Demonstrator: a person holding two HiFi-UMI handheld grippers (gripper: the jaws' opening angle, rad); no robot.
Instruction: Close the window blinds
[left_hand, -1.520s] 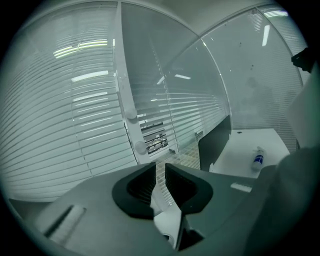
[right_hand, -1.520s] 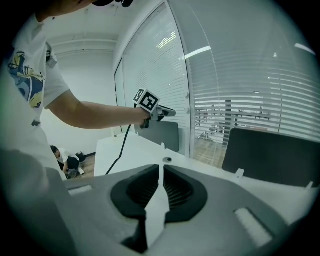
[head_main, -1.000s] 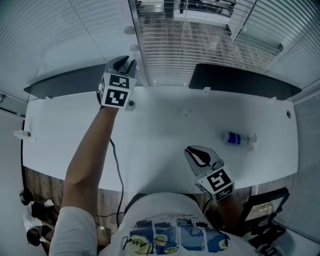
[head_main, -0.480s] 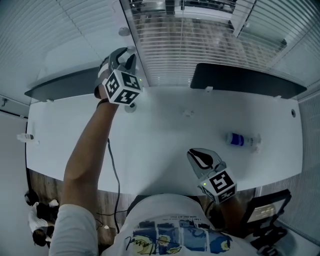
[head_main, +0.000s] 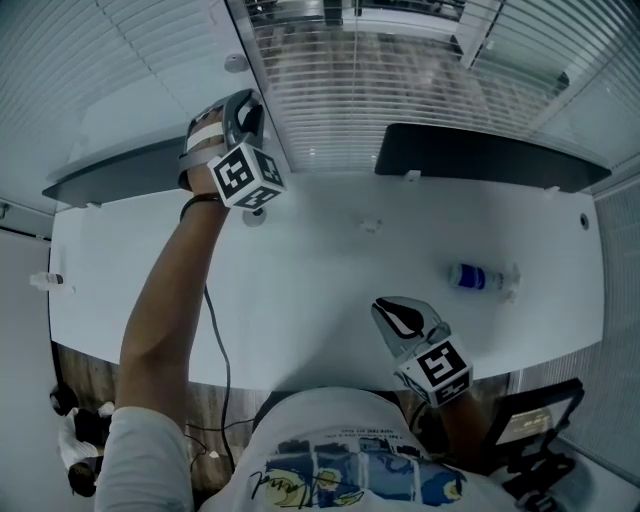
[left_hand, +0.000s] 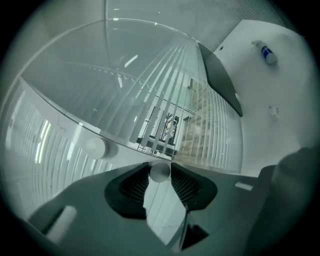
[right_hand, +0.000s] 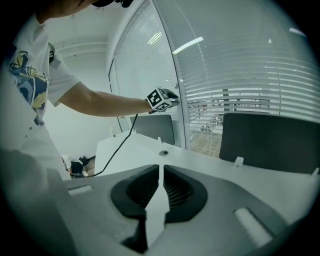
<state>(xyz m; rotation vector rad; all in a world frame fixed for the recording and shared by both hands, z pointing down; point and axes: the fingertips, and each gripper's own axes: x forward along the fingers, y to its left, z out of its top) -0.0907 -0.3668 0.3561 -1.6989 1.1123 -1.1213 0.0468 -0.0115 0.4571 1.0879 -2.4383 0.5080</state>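
The left gripper (head_main: 246, 112), at the blinds (head_main: 380, 90), has just opened its jaws; the wand knob (left_hand: 160, 172) sits loosely between them. The right gripper (head_main: 393, 311), well back from the blinds, is closed and empty.

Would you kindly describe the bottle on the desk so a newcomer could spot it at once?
Start at the long white desk in front of the window blinds. Toward its right end, beyond the right gripper, a small clear bottle lies on its side; only it carries a blue label.
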